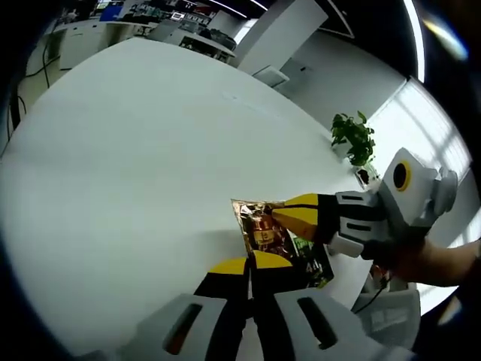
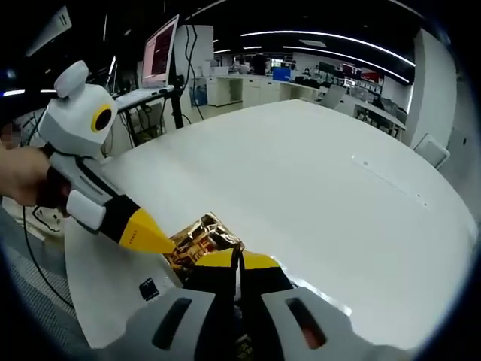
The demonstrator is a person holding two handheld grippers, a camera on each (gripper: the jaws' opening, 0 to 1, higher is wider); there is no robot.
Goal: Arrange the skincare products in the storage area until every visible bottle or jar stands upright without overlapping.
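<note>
A gold sachet (image 1: 263, 229) is lying flat near the table (image 1: 135, 150) edge, both grippers pinching it: the left gripper (image 1: 250, 265) and right gripper (image 1: 289, 210), each with jaws pressed onto it. No bottle is standing; arranging seems barely begun.

1. Left gripper (image 1: 250, 265): two black jaws capped with yellow wedge tips, rising from a pale grey moulded housing with dark oval slots.
2. Right gripper (image 2: 239, 261): same build, yellow tips on black jaws, grey slotted shell.
3. Seen from the other view, each gripper shows a white body, a black band behind the yellow tip and a yellow-ringed round feature.
4. Person's hand (image 2: 22, 177) bare; no sleeve discernible.
</note>
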